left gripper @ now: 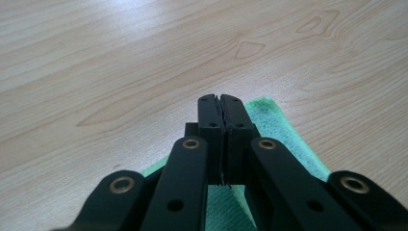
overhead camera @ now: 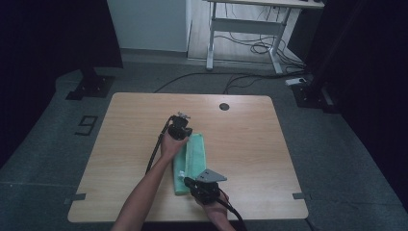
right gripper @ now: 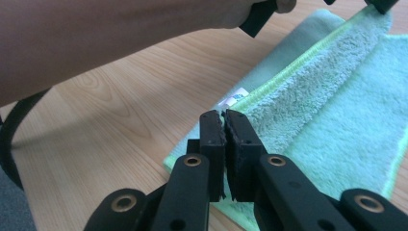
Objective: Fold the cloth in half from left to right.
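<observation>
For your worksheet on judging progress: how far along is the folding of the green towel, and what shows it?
Done: the green towel already lies folded into a long narrow strip on the table.
In hand: the left gripper sits shut at the strip's far end, the right gripper shut at its near edge beside the white label; whether either pinches cloth is unclear.
Left: probably another fold, end to end.
</observation>
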{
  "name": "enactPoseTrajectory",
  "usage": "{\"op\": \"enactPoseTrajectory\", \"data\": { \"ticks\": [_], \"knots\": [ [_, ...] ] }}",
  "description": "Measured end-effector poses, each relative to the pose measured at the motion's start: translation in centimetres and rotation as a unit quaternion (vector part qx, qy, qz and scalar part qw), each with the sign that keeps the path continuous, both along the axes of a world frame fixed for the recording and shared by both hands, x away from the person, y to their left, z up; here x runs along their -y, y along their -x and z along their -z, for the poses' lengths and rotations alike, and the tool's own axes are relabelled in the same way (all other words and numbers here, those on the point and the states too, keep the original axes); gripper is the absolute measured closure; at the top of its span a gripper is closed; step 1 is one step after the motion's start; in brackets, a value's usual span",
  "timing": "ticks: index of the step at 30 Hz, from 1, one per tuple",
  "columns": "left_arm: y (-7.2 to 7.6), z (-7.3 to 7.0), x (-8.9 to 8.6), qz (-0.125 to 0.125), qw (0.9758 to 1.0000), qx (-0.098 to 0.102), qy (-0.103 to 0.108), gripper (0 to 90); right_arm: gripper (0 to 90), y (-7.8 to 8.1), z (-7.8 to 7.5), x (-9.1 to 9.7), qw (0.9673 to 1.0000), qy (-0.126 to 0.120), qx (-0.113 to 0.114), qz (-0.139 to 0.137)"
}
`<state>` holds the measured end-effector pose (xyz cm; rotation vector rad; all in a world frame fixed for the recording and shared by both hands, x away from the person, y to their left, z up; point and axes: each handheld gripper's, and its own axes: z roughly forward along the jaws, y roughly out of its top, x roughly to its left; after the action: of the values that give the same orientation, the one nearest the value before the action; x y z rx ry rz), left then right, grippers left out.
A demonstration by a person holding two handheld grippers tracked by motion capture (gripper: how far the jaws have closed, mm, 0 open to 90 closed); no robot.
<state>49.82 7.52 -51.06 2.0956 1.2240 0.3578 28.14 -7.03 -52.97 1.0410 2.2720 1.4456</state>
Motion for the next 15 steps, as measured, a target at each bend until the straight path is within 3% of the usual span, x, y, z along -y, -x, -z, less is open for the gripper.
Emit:
{"op": "enactPoseTrajectory", "data": {
  "ticks": [15],
  "knots": [
    [-0.2, 0.1, 0.9, 0.012, 0.9999, 0.003, -0.004, 88.3, 85.6, 0.2, 0.5, 1.4, 0.9998, -0.001, -0.008, 0.018]
  ]
}}
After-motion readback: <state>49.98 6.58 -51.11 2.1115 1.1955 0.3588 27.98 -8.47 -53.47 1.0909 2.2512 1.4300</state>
